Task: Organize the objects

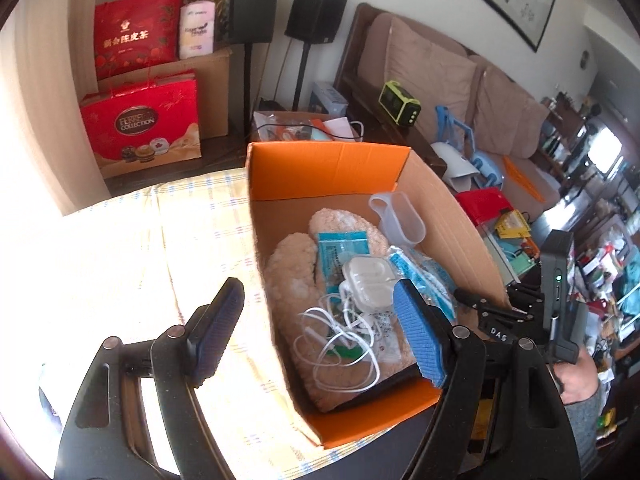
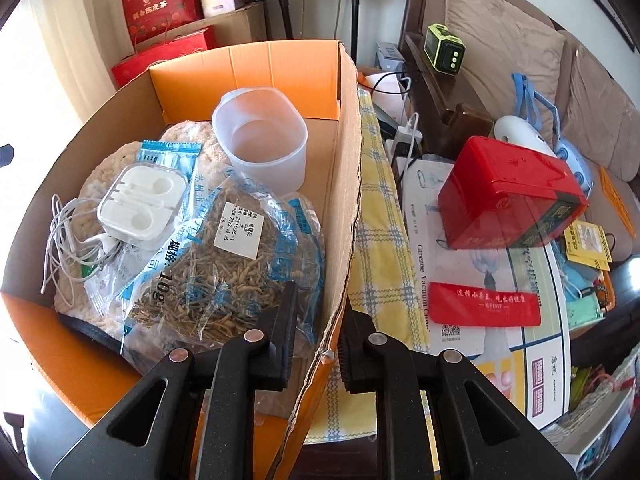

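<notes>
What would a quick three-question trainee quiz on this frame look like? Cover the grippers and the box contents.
1. True or false: the left gripper is holding the white earphone case.
2. What is the right gripper shut on?
A. the bag of dried herbs
B. the side wall of the cardboard box
C. the red tin
3. Short answer: which item in the box stands upright with its top open?

Key
1. False. Its jaws are open and empty, and the case lies in the box.
2. B
3. The translucent cup, at the far end of the box.
</notes>
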Demonstrator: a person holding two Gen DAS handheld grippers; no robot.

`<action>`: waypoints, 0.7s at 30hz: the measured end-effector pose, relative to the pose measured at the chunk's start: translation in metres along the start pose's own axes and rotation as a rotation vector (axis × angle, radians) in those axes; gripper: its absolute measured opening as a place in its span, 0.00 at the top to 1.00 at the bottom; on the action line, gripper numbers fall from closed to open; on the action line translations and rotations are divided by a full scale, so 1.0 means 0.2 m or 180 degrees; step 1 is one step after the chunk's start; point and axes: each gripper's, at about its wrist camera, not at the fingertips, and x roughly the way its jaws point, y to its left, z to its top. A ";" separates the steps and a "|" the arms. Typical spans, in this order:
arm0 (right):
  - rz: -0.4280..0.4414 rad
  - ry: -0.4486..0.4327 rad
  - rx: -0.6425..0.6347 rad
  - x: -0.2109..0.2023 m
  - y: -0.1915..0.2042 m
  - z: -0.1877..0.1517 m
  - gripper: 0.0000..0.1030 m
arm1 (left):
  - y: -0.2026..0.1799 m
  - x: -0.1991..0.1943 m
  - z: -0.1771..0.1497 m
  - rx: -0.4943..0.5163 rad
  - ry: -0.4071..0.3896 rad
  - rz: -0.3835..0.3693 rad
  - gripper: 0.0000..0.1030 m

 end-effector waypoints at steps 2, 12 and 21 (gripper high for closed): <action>0.0002 -0.0010 -0.0060 0.00 0.00 0.00 0.83 | 0.05 -0.01 -0.03 -0.0071 0.0007 0.0093 0.28; -0.0022 0.0031 -0.0056 0.01 0.00 0.01 0.84 | 0.14 0.16 -0.15 -0.0173 0.0367 0.0142 0.48; -0.0031 0.0017 -0.0068 0.00 0.00 0.00 0.84 | 0.07 0.25 -0.22 -0.0030 0.0501 0.0113 0.88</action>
